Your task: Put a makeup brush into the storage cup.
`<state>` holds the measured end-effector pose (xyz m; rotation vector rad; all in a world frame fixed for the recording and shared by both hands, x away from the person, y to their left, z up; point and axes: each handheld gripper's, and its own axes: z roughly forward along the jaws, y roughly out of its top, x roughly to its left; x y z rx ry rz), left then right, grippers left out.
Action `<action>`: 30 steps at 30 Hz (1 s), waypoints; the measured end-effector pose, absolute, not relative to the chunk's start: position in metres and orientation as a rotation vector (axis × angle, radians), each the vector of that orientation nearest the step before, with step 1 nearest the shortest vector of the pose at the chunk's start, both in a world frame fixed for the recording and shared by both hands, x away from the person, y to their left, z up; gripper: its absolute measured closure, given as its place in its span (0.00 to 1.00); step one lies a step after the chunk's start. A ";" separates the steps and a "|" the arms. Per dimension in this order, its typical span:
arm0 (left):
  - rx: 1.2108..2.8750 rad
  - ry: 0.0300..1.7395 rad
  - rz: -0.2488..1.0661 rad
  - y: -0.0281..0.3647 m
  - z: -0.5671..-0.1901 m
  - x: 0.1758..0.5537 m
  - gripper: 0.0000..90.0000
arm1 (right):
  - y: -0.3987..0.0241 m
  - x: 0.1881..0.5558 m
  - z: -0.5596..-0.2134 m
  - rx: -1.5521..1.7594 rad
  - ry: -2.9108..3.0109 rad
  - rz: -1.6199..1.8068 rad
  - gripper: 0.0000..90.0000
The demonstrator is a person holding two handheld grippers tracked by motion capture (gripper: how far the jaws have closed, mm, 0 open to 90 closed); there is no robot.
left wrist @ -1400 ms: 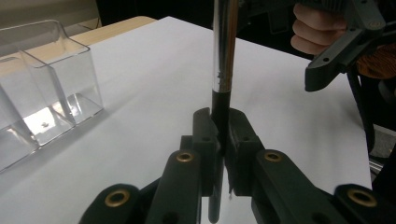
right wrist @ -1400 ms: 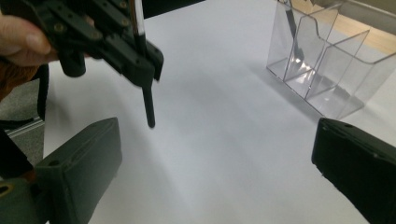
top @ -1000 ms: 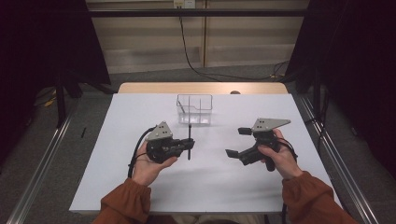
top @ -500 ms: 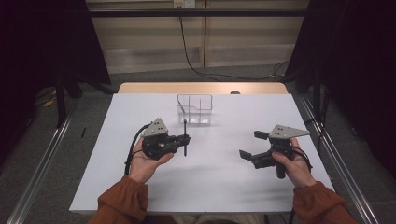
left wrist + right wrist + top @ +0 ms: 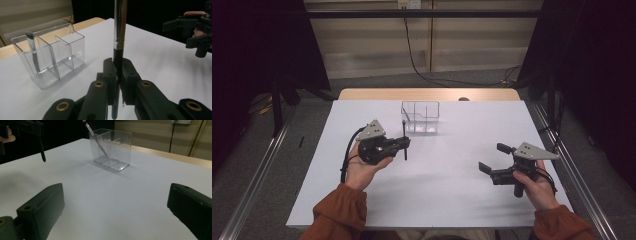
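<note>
My left gripper (image 5: pixel 404 144) is clamped tight on a slim black brush with a silver metal ferrule (image 5: pixel 119 30), gripping it on the dark handle just below the ferrule; the brush stands upright between the jaws, its lower end hanging clear of the white table sheet (image 5: pixel 447 190). It sits just in front of a clear plastic three-compartment organiser box (image 5: pixel 421 117), close but apart. One end compartment of that box holds a second brush with a grey tip (image 5: pixel 33 51), leaning against the wall. My right gripper (image 5: pixel 493 160) is well off to the right, near the table edge, jaws spread wide with nothing between them, pointing toward the box.
</note>
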<state>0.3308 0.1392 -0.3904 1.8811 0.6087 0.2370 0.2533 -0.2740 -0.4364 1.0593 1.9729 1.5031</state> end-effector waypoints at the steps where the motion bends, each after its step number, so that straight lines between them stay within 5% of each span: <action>1: 1.879 0.606 0.241 0.140 -0.390 0.332 0.93 | -0.276 0.252 -0.438 1.062 1.963 1.512 0.00; 30: 1.809 0.668 0.323 0.127 -0.374 0.370 0.93 | -0.289 0.239 -0.449 1.071 1.822 1.562 0.00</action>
